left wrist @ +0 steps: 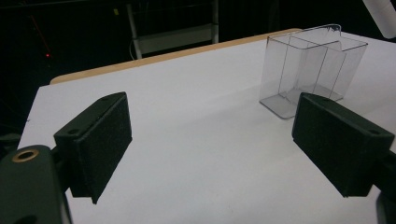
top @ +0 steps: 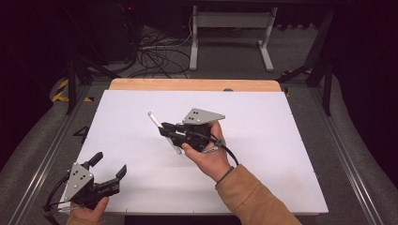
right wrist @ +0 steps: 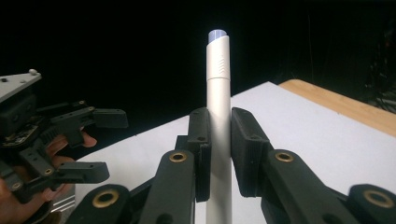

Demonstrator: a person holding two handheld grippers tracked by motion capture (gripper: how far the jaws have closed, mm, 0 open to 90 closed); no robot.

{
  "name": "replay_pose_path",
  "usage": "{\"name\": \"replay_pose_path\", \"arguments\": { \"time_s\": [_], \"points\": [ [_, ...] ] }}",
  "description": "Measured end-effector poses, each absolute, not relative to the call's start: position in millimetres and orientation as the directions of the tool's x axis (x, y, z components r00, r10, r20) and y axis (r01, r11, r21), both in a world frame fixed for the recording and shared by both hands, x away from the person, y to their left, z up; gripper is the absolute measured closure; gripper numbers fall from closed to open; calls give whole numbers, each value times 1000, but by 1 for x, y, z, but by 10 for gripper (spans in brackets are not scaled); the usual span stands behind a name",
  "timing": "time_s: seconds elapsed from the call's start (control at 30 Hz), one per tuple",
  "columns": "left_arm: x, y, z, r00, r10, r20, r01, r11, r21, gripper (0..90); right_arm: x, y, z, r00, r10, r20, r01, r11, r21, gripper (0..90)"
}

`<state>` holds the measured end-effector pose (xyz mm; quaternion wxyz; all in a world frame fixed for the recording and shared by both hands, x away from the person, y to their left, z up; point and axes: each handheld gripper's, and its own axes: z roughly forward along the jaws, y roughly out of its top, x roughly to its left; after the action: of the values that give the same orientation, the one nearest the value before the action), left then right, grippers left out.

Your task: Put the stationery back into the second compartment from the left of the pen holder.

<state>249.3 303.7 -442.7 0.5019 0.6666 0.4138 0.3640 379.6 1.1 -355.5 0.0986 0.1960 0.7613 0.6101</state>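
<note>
Pen pinched, bin waiting

My right gripper (top: 165, 131) clamps the white pen (right wrist: 219, 116) mid-barrel above the table (top: 263, 140), probably for steady carrying. My left gripper (top: 109, 165) rests wide open, empty, facing the clear container (left wrist: 310, 70).

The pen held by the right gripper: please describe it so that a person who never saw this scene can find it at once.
Look at the white table, then at the right gripper held over its middle. Between its shut jaws is a slim silver-white pen with a pale bluish tip. It is the one long thin thing here; the clear plastic box is wide and see-through.
</note>
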Motion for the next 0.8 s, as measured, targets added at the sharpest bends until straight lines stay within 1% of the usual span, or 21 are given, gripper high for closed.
{"name": "replay_pose_path", "arguments": {
  "time_s": [0.27, 0.5, 0.8],
  "points": [
    [250, 303, -443, 394, 916, 71, 187, -156, 970, 127, 385, -16, -358, -906, 422, 45, 111, 131, 985, 792],
    [250, 303, -443, 394, 916, 71, 187, -156, 970, 127, 394, -27, -362, -883, 469, 30, 88, 103, 991, 792],
    [250, 303, -443, 393, 917, 71, 186, -155, 970, 127, 409, -35, -372, -858, 513, 7, 73, 109, 991, 792]
  ]
}}
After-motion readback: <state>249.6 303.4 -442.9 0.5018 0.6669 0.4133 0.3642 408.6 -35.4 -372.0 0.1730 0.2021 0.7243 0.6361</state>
